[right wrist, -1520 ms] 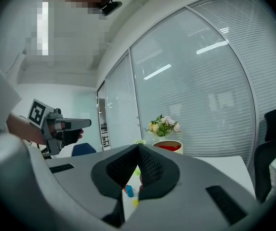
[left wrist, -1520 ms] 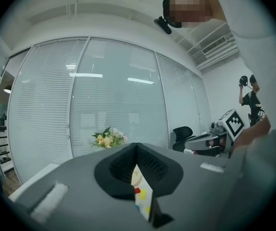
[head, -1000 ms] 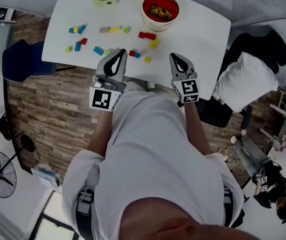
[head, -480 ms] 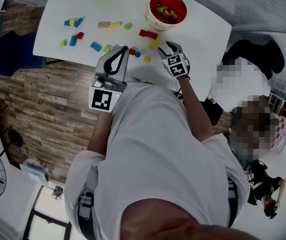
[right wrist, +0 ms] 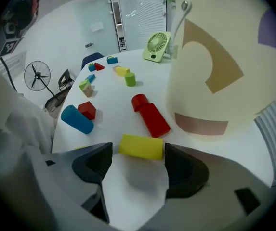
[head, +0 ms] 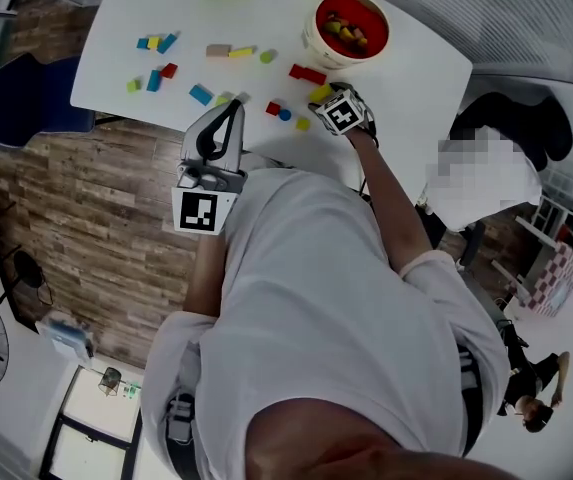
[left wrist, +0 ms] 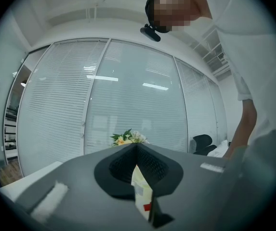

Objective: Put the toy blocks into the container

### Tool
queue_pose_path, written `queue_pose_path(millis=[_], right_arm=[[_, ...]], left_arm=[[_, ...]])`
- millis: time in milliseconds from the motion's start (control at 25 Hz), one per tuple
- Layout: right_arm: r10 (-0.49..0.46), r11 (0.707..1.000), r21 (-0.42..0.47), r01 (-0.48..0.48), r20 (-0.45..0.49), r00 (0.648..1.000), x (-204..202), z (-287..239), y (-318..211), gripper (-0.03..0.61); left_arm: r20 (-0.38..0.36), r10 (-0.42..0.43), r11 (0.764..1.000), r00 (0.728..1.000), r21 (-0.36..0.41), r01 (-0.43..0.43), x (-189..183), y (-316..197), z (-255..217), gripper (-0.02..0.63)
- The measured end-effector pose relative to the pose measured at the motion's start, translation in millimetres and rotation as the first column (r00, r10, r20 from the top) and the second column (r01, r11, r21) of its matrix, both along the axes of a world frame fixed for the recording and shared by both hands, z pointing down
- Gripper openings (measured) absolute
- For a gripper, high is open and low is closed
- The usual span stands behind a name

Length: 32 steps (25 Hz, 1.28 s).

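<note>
As our right gripper (right wrist: 137,161) comes down, its jaws have just opened wide, and the yellow block (right wrist: 140,147) lies untouched between them beside the bowl (right wrist: 215,57), ready to grab. Our left gripper (left wrist: 137,149) has its jaws together, empty.

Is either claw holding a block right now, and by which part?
Nothing is held. The right claw has just been opening; the yellow block lies between its tips, ungripped. The left claw is shut, empty.

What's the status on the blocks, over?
Right gripper open, fingers just spread, yellow block between the tips, ungripped. Left gripper shut, empty, at the table edge. Red block just past it, apart; bowl alongside.
</note>
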State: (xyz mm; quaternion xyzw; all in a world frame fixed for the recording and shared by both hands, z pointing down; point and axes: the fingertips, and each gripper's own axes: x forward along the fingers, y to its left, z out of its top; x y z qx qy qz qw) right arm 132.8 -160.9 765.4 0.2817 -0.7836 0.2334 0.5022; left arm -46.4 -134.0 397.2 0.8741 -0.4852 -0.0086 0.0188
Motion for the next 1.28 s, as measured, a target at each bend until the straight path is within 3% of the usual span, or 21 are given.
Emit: queue_pose_path(millis=[120,320,440,720,1000,1280], right_arm=[[0.017,0.999,-0.029,-0.017,-0.007,1.000,1,4,0,0.342],[0.018,1.000,0.009,-0.018,-0.003,1.000,3,-1,-8,0.273],[0.022,0.999,0.034,-0.022,0.010,1.000,1,-4,-10,0.268],[0.182,0.981,0.030,-0.189,0.175,0.968,-2,-18,-10,0.267],[0.323,0.929,0.044,-0.368,0.390,0.862,4,-61,-14,0.267],[0.388,0.836,0.080,-0.542,0.613,0.689,28,-126,-20,0.267]], left_arm=[[0.002,-0.012,1.000,1.000,-0.009,0.012,-5,1,2,-0.008],[0.003,-0.013,1.000,1.000,-0.011,0.013,-6,1,5,-0.008],[0.001,-0.002,1.000,1.000,-0.006,0.002,-3,1,3,-0.008],[0.012,0.045,0.999,0.999,0.002,-0.045,6,-2,1,-0.008],[0.012,0.128,0.992,0.992,0.009,-0.128,26,-9,-1,-0.008],[0.005,0.212,0.977,0.977,0.021,-0.212,48,-14,-5,-0.008]])
